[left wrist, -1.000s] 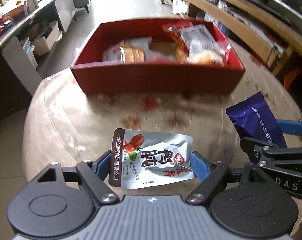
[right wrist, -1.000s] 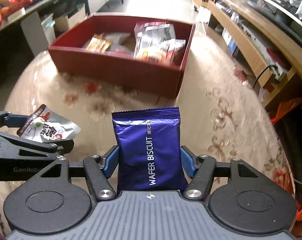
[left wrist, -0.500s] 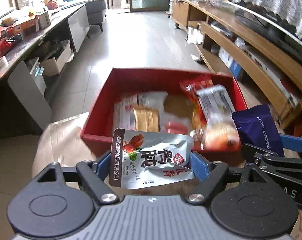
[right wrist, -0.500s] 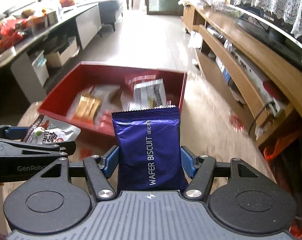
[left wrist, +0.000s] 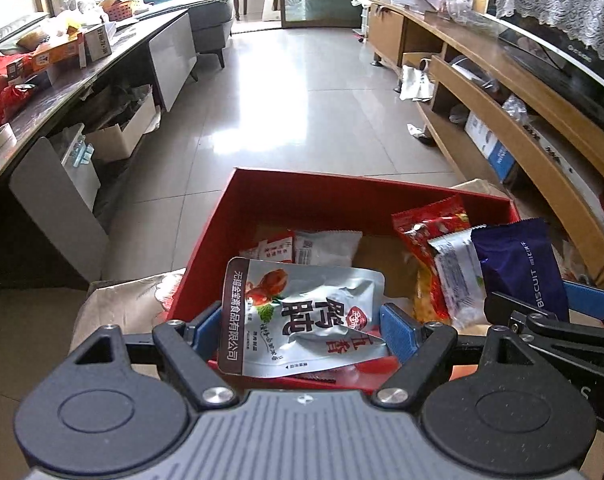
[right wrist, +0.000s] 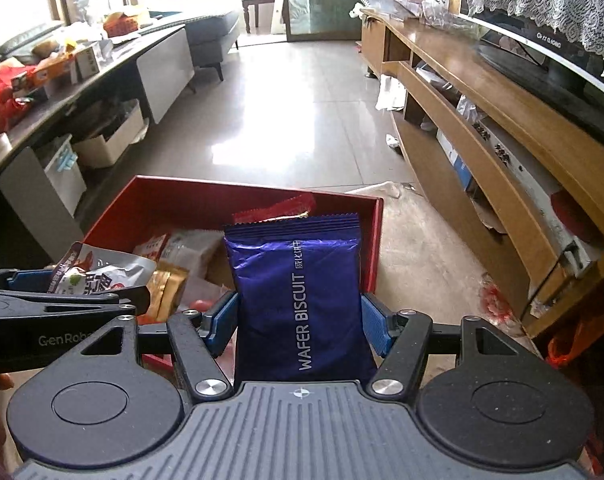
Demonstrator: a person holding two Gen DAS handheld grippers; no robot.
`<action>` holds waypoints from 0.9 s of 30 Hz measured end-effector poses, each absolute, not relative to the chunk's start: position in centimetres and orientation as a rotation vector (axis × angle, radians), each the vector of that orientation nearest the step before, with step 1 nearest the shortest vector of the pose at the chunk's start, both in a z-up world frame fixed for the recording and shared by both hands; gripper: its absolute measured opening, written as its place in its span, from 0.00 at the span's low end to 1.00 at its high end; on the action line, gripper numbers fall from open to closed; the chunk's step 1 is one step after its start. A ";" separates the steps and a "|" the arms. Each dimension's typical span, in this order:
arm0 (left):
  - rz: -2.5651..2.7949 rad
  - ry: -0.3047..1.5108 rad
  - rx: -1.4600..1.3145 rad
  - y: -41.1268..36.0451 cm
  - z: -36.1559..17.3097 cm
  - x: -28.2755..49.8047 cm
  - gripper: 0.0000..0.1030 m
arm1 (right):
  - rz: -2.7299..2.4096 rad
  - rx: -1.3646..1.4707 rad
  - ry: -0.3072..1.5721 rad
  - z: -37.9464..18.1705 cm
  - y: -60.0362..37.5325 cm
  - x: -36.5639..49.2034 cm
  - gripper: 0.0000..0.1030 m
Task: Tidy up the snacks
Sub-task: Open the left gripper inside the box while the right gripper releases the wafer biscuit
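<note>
Left wrist view: the left tongs (left wrist: 299, 326) are closed on a silver pouch (left wrist: 302, 310) printed with Chinese characters and a drumstick picture, gripped by its side edges between the blue pads (left wrist: 396, 330). The pouch is held above the near edge of a red box (left wrist: 302, 196), which sits on the bench (left wrist: 117, 300). Several packets are seen inside the box: white-and-red sachets (left wrist: 302, 246) toward the far left, and a red packet (left wrist: 430, 224) with a clear-wrapped snack (left wrist: 456, 276) leaning at the right. At the right of the view, the right tongs (left wrist: 542, 308) are seen holding a purple wafer biscuit pack (left wrist: 520, 264) just beside those right-hand packets.

Right wrist view: the right tongs (right wrist: 299, 322) are clamped on the purple wafer biscuit pack (right wrist: 299, 288), held upright by its sides over the near right part of the red box (right wrist: 237, 192). A gold sachet (right wrist: 165, 288) and pale packets (right wrist: 189, 248) are noted on the box floor. At the left, the left tongs (right wrist: 61, 292) are visible with the silver pouch (right wrist: 97, 270) gripped over the near left part of the box. The bare bench (right wrist: 422, 248) is seen to the right of the box.
</note>
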State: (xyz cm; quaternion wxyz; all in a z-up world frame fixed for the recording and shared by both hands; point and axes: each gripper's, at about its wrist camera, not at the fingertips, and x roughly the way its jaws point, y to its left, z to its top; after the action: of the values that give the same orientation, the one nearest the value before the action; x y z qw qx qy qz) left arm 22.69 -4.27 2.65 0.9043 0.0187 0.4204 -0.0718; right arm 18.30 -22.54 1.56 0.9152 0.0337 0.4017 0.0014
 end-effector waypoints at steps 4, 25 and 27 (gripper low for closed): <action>-0.138 0.879 0.038 -4.3 2.0 23.6 0.78 | -0.001 0.069 0.831 0.9 -22.3 19.1 0.69; -0.107 0.940 0.056 -3.7 0.0 24.9 0.80 | -0.012 0.031 0.807 0.2 -21.2 20.3 0.77; -0.099 0.941 0.060 -3.6 0.0 24.9 0.80 | -0.008 0.035 0.805 0.3 -21.2 20.3 0.78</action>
State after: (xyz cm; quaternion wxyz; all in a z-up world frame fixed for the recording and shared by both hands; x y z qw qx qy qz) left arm 24.90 -3.62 -0.02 0.8897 0.0288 0.4532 -0.0479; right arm 20.27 -21.16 0.27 0.9200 0.0170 0.3916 -0.0040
